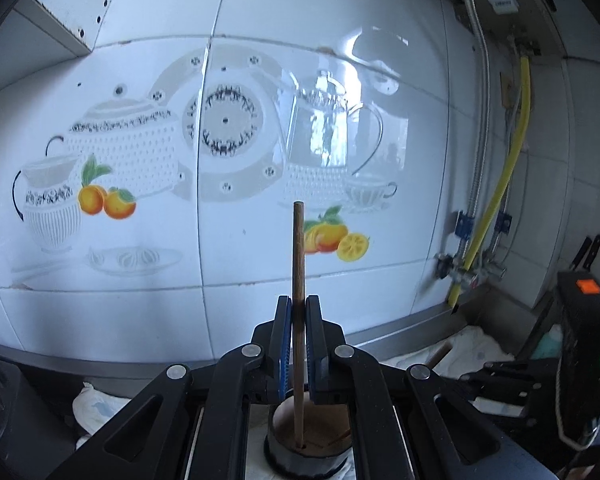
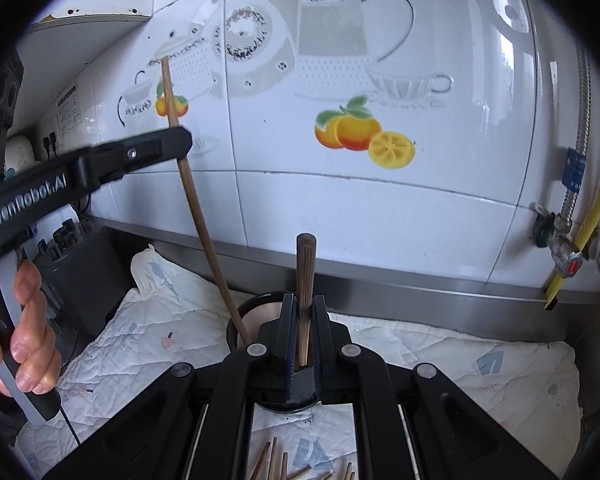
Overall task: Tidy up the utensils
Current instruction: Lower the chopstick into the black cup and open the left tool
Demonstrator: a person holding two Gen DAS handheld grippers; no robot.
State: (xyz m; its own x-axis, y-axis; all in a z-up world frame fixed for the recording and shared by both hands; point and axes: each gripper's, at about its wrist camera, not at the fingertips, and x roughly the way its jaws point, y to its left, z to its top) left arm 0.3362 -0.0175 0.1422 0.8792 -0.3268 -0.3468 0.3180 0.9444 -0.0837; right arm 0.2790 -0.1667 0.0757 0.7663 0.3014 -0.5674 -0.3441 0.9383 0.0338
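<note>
My left gripper point(image 1: 299, 304) is shut on a wooden chopstick point(image 1: 298, 264) that stands upright with its lower end inside a round dark holder cup point(image 1: 306, 454). In the right wrist view the same left gripper point(image 2: 180, 140) holds that chopstick point(image 2: 204, 220), which slants down into the cup point(image 2: 256, 312). My right gripper point(image 2: 303, 304) is shut on a second wooden chopstick point(image 2: 305, 280), upright just above the cup. Several more chopsticks point(image 2: 276, 464) lie on the quilted cloth below my right gripper.
A white quilted cloth point(image 2: 440, 360) covers the counter. A tiled wall with fruit and teapot prints stands close behind. A yellow gas hose and valves point(image 2: 572, 248) are at the right. A dark appliance point(image 2: 80, 272) sits at the left.
</note>
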